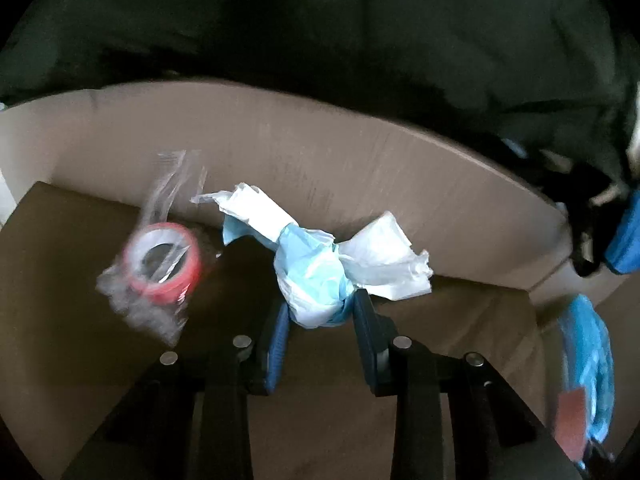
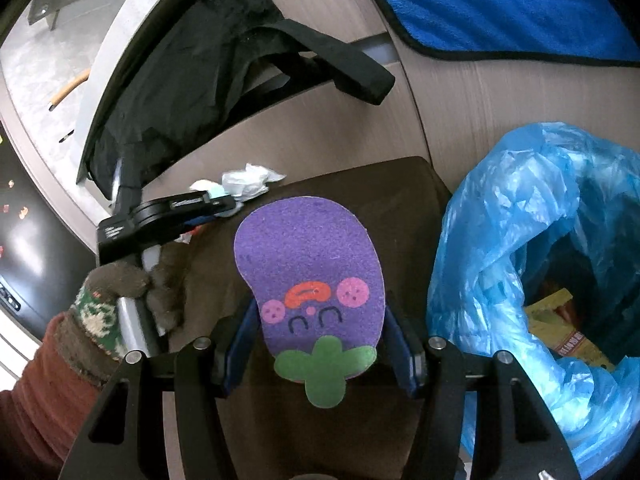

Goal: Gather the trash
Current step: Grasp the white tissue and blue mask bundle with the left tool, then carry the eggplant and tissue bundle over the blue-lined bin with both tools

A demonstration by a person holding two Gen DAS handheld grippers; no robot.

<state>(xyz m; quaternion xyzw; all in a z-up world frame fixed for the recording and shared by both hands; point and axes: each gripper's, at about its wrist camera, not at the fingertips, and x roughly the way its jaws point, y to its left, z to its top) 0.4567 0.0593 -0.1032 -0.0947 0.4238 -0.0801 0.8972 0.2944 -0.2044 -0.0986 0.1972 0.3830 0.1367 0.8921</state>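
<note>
Left gripper (image 1: 320,312): clenched on the crumpled white and pale blue tissue wad (image 1: 320,264), above the dark brown board (image 1: 60,260), near its far edge
Right gripper (image 2: 320,336): grasping the flat purple eggplant-shaped sponge (image 2: 308,272), beside the open blue plastic trash bag (image 2: 500,240)

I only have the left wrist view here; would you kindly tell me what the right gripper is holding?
Observer: The right gripper is closed on a purple eggplant-shaped pad.
Operator: Thank you. How does the trash bag stand?
Observer: The blue trash bag sits open just to the right of that pad.
Operator: Is anything in it yet?
Observer: Yes, yellow packaging lies inside.
</note>
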